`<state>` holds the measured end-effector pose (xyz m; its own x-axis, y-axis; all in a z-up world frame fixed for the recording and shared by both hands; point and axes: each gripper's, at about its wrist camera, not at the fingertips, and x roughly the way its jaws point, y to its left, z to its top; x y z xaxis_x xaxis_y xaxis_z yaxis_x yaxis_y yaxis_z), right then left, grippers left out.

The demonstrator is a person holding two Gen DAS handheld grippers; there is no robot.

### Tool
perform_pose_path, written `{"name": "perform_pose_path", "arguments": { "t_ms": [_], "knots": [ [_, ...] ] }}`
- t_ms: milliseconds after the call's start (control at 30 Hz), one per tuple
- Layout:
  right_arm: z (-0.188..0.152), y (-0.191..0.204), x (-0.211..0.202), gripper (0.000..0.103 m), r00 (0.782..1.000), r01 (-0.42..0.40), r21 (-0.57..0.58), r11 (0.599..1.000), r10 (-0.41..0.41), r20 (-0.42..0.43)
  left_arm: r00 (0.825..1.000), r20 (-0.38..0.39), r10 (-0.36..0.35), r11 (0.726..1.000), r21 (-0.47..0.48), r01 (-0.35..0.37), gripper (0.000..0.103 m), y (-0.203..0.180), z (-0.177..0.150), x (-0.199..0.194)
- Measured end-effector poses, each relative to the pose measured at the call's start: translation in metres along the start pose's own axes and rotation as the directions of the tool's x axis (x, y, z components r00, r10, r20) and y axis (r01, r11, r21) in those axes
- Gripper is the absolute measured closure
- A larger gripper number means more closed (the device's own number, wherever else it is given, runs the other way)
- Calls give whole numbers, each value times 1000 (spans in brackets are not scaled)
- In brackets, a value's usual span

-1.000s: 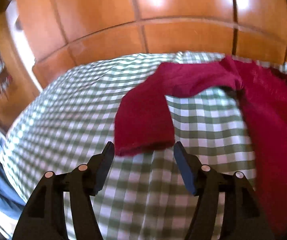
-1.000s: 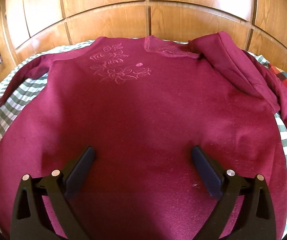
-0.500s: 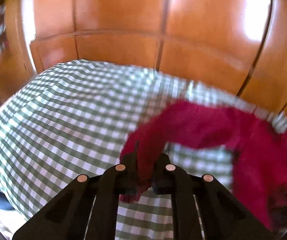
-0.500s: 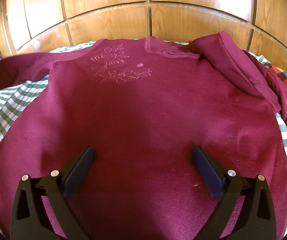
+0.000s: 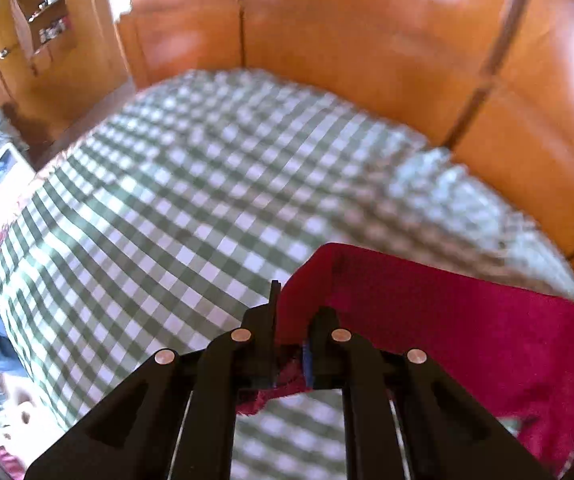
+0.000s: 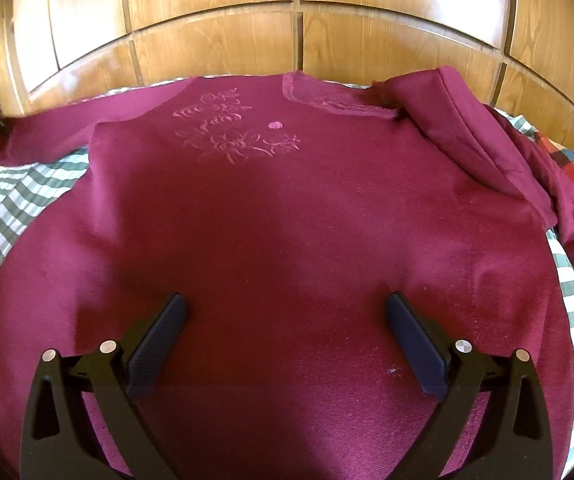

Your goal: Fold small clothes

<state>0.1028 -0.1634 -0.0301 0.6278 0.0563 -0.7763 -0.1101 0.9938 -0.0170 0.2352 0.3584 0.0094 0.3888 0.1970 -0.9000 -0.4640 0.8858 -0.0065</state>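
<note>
The left gripper [image 5: 293, 320] was clamped on the cuff of the maroon sweater's sleeve [image 5: 427, 320], above the green checked cloth [image 5: 175, 216]. The right gripper [image 6: 285, 316] hung with its jaws wide apart over the sweater body [image 6: 287, 220], which lay flat between and beneath them.

Wide-open right hand-held gripper [image 6: 285, 332] hovers over the maroon sweater [image 6: 287, 216].

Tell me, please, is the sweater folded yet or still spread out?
Spread out: the sweater lies flat, front up, on the checked cloth; only one sleeve is pulled sideways.
</note>
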Motion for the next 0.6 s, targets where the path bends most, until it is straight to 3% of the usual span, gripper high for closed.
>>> {"name": "perform_pose_path", "arguments": {
  "t_ms": [100,167,200,233,267,367,400,433,500,600],
  "knots": [
    [0,0,1,4,1000,4,-4,1000,-4,-4,996,-54,75,997,28,-73,94,-13,-2,49],
    [1,-1,1,4,1000,4,-5,1000,-4,-6,988,-63,142,988,74,-138,87,-22,-6,69],
    [1,-1,2,4,1000,4,-5,1000,-4,-6,982,-44,185,979,97,-180,75,-26,-8,71],
    [2,-2,2,4,1000,4,-4,1000,-4,-6,972,-16,234,966,117,-230,54,-28,-9,71],
    [1,-2,2,4,1000,3,-3,1000,-3,-6,954,22,298,944,139,-298,48,-28,-9,68],
    [1,-1,2,4,1000,1,-2,1000,-1,-4,904,64,422,894,136,-427,49,-16,-6,58],
    [2,-2,2,4,1000,1,-2,1000,-1,-4,900,62,432,894,101,-436,54,-10,-6,51],
    [1,-2,2,4,1000,0,-2,1000,0,-3,908,61,414,907,54,-417,59,-3,-7,41],
    [1,-2,2,4,1000,1,-3,1000,-1,-2,956,101,277,961,-17,-276,59,-2,-21,13],
    [1,-2,1,4,1000,2,0,1000,-2,-5,977,181,113,991,53,-124,59,-41,-57,-25]
  ]
}}
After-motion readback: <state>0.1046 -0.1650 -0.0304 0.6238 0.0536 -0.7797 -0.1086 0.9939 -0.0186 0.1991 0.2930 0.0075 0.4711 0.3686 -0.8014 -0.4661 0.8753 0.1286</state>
